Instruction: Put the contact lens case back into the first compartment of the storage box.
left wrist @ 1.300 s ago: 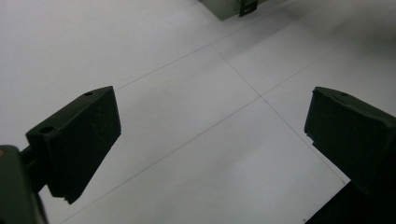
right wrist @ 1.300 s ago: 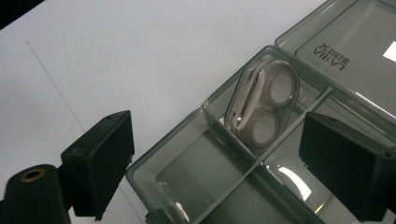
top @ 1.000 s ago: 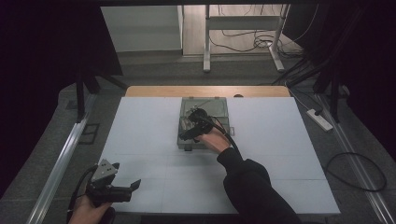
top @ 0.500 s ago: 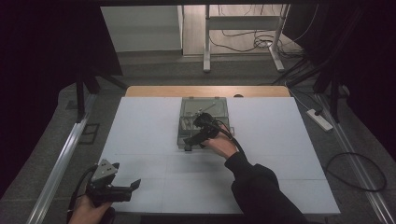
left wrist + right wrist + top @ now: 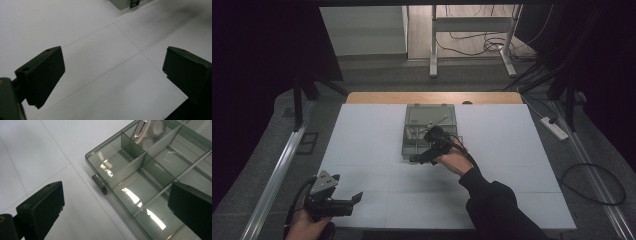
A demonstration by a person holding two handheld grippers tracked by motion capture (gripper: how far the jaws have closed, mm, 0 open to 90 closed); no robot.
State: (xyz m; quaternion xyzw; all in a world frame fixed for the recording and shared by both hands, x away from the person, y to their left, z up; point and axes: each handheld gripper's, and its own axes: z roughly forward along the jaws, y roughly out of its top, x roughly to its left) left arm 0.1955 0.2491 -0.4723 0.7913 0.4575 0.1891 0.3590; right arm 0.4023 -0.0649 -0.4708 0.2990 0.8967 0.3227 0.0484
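Observation:
A clear plastic compartment box (image 5: 430,120) lies open in the middle of the white table. In the right gripper view its dividers (image 5: 140,160) show, and a shiny metal piece (image 5: 146,131) rests in a far compartment. The near compartments look bare. My right gripper (image 5: 423,158) hovers at the box's near edge. Its jaws have just been opening, and the gripper (image 5: 117,202) is now open wide with nothing between them. My left gripper (image 5: 354,200) rests at the table's front left corner, far from the box. In its own view it (image 5: 112,75) is open over bare table.
A white mat (image 5: 512,165) with faint seams covers the table, and a wooden strip (image 5: 377,97) shows along the back edge. A dark latch (image 5: 100,185) juts from the box's near wall. A power strip (image 5: 554,127) and cables lie on the floor to the right.
My right gripper has drawn back from over the box toward its near edge, a little to the right. The left gripper has not moved.

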